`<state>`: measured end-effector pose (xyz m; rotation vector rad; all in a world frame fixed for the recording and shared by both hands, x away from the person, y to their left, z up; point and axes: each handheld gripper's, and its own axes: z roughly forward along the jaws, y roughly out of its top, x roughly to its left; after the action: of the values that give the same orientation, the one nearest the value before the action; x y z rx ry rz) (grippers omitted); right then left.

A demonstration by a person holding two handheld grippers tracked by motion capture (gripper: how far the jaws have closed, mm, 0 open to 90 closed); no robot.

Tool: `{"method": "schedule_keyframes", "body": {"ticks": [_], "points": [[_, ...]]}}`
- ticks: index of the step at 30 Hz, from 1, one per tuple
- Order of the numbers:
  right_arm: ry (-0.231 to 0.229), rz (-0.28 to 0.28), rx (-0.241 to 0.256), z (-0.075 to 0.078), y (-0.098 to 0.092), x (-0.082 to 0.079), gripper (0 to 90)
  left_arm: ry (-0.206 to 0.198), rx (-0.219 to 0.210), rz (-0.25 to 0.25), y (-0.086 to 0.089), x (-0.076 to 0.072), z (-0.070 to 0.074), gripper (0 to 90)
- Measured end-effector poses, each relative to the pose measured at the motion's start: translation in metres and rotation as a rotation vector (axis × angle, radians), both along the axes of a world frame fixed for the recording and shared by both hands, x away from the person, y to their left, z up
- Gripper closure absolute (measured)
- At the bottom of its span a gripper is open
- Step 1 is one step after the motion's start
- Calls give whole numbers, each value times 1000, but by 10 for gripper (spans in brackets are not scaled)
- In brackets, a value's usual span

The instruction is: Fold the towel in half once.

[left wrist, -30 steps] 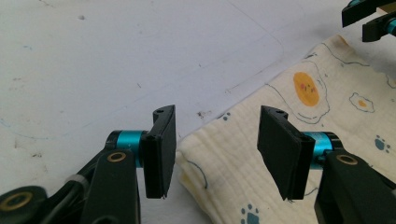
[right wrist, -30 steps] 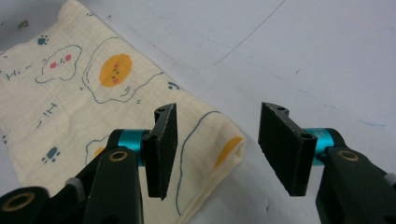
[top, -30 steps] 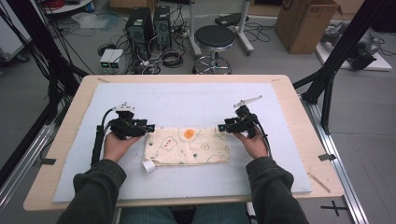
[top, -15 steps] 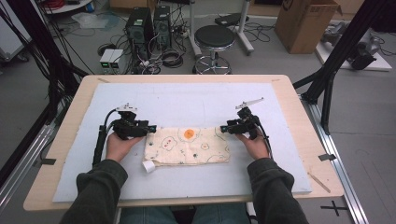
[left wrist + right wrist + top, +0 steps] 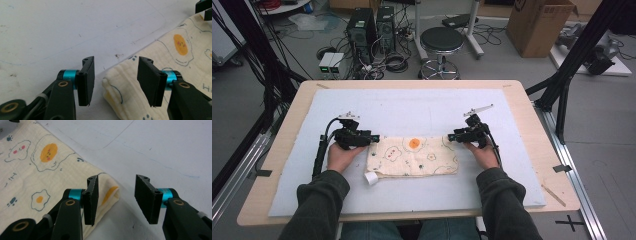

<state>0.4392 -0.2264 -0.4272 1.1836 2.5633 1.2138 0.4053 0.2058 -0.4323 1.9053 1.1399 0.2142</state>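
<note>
Folded cream cloth (image 5: 414, 156) printed with fried eggs lies flat on the white mat (image 5: 412, 110), near the front middle of the surface (image 5: 532, 107). White tag (image 5: 371, 178) protrudes at its front left corner. Left gripper (image 5: 113, 80): fingers spread, straddling the cloth's far left corner, gripping nothing. Right gripper (image 5: 116, 198): fingers spread at the far right corner, one finger over the folded edge, not clamped.

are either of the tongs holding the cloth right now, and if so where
Nothing is held. The left tongs and right tongs both stand open, each beside a far corner of the folded cream cloth with fried-egg prints, jaws not closed on it.
</note>
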Motion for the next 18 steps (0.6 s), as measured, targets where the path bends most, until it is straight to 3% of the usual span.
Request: {"method": "schedule_keyframes", "body": {"ticks": [11, 15, 18], "points": [[31, -1, 2, -2, 7, 9, 567, 24, -23, 44, 2, 4, -4, 550], [49, 1, 3, -5, 9, 10, 572, 52, -11, 34, 1, 5, -8, 545], [57, 4, 7, -7, 11, 11, 600, 59, -7, 17, -2, 6, -10, 597]]}}
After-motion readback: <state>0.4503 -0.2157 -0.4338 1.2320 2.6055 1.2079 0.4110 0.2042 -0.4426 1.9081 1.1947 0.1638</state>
